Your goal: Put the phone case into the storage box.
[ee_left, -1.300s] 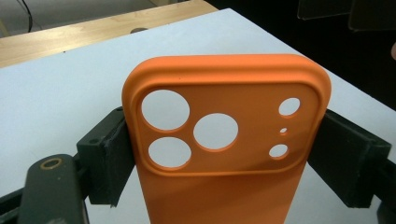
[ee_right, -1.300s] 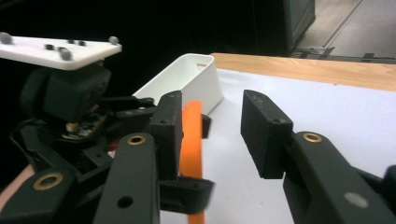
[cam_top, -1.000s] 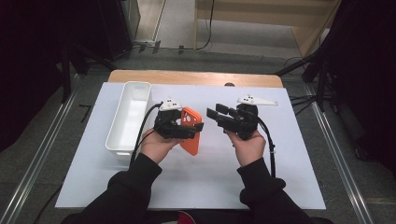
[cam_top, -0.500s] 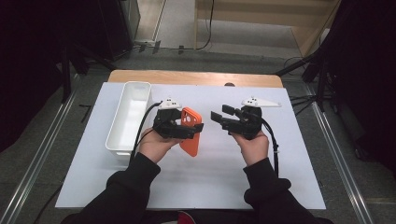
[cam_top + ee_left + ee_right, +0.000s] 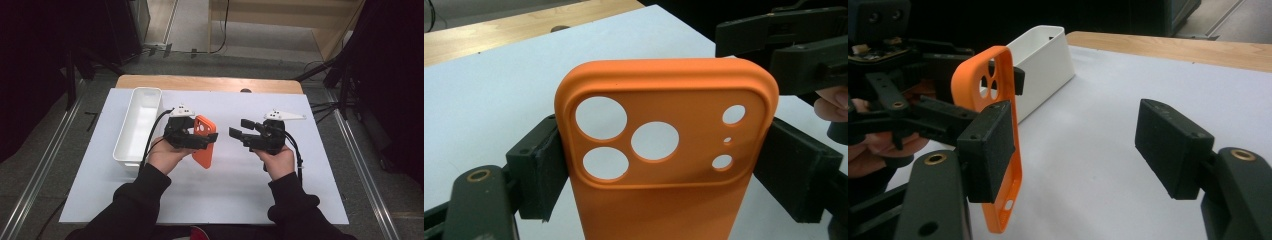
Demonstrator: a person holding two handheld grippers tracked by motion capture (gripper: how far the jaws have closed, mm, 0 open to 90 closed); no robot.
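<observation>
An orange phone case (image 5: 203, 154) with round camera holes is held upright over the white mat. My left gripper (image 5: 209, 140) is shut on it, one pad on each long side (image 5: 542, 170). In the left gripper view the case (image 5: 664, 95) shows its back between those pads. My right gripper (image 5: 240, 128) hovers a short way right of the case, apart from it. Its jaws have just been opening and stand wide with nothing between them (image 5: 1080, 150). In the right gripper view the case (image 5: 973, 80) appears edge-on behind the left pad.
A long white bin (image 5: 124, 134) lies on the mat to the left of my left hand, also visible as the bin (image 5: 1043, 60) beyond the case. The white mat (image 5: 225, 200) covers the table, with a wooden edge (image 5: 210, 82) at the far side.
My right gripper has drawn back to the right, away from the case, and its jaws have spread wider. The left gripper and the case have stayed put.
</observation>
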